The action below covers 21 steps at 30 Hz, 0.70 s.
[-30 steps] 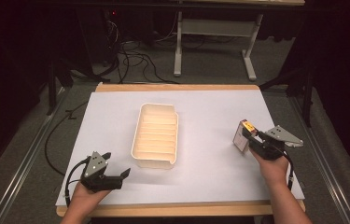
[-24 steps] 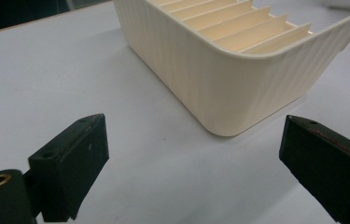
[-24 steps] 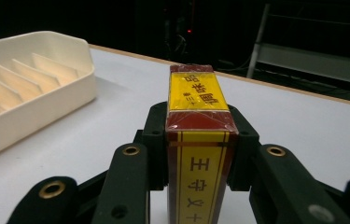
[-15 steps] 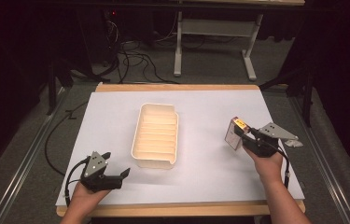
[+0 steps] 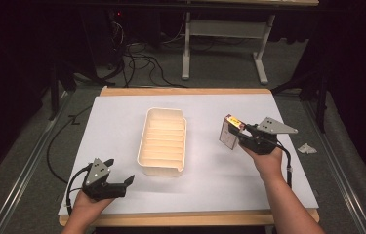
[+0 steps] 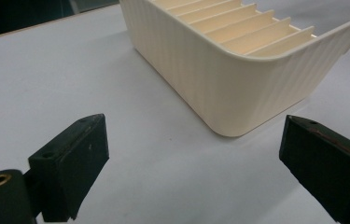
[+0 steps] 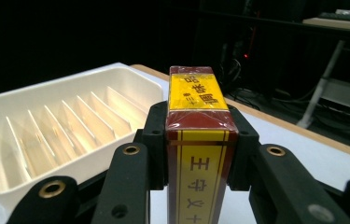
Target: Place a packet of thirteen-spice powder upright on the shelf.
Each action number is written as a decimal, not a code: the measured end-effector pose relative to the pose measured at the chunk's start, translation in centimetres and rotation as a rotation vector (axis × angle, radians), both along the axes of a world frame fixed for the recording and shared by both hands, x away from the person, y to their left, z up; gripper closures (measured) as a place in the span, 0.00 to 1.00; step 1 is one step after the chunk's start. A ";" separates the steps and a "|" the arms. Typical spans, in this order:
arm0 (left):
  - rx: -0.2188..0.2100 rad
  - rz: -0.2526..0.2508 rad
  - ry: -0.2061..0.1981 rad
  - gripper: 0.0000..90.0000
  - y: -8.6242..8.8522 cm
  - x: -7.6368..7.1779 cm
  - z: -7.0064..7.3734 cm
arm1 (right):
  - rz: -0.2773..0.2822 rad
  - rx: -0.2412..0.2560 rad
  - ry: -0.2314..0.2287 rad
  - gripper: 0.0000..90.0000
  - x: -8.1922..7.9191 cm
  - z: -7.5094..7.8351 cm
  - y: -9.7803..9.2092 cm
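Note:
A cream slotted tray [image 5: 163, 141] [image 6: 238, 88] [image 7: 46, 126] stands in the middle of the white table sheet, its inner dividers forming several empty slots. My right gripper [image 5: 241, 136] [image 7: 199, 140] is shut on a small red and yellow box [image 5: 230, 131] [image 7: 199, 154] held upright above the sheet, to the right of the tray. My left gripper [image 5: 122, 184] [image 6: 200, 172] rests near the table's front left, jaws wide open with nothing between them, facing the tray's near corner.
The white sheet [image 5: 205, 175] covers a wooden table top [image 5: 185, 91]. A crumpled scrap [image 5: 307, 148] lies on the floor at the right. Cables [image 5: 136, 63] and a metal table frame [image 5: 224, 29] stand behind the table.
My right gripper has carried the box leftward, closer to the tray. The left gripper has stayed in place.

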State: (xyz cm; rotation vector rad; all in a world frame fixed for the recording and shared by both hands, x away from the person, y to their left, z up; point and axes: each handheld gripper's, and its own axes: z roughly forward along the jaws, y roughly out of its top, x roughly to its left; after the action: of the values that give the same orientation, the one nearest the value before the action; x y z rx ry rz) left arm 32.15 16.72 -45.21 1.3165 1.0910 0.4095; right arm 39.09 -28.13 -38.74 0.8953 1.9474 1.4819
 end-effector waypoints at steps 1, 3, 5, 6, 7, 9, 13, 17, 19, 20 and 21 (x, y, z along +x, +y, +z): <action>0.000 0.001 0.000 0.10 0.0 0.0 0.0 | 0.009 0.006 0.002 0.76 0.2 0.1 0.2; -0.003 0.004 0.000 0.10 0.1 0.0 0.0 | 0.026 0.009 0.002 0.76 0.6 0.2 0.6; -0.003 0.006 -0.001 0.10 0.1 0.0 0.0 | 0.037 0.009 0.002 0.76 0.7 0.2 0.8; -0.007 0.007 0.000 0.10 0.1 0.0 0.1 | 0.050 0.010 -0.001 0.76 0.9 0.3 1.1; -0.007 0.007 0.000 0.10 0.1 0.1 0.0 | 0.067 0.003 -0.009 0.76 1.2 0.5 1.6; -0.007 0.008 0.000 0.10 0.1 0.1 0.0 | 0.081 -0.001 -0.004 0.76 1.3 0.6 1.9; -0.008 0.009 0.000 0.10 0.2 0.1 0.1 | 0.151 -0.010 -0.018 0.76 2.1 0.9 3.6; -0.009 0.011 -0.001 0.10 0.3 0.1 0.1 | 0.209 -0.023 -0.021 0.76 2.6 1.1 5.0; -0.007 0.011 -0.003 0.10 0.4 0.1 0.1 | 0.223 -0.026 -0.019 0.76 2.7 1.2 5.3; -0.011 0.010 -0.002 0.10 0.4 0.1 0.1 | 0.240 -0.025 -0.024 0.76 2.8 1.3 5.6; -0.014 0.011 -0.004 0.10 0.4 0.1 0.1 | 0.261 -0.023 -0.026 0.76 3.0 1.3 6.2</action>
State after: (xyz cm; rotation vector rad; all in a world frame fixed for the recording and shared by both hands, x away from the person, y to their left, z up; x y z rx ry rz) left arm 32.24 17.10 -45.10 1.2974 1.0969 0.4119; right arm 42.11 -21.98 -37.41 0.6263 2.1210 1.6015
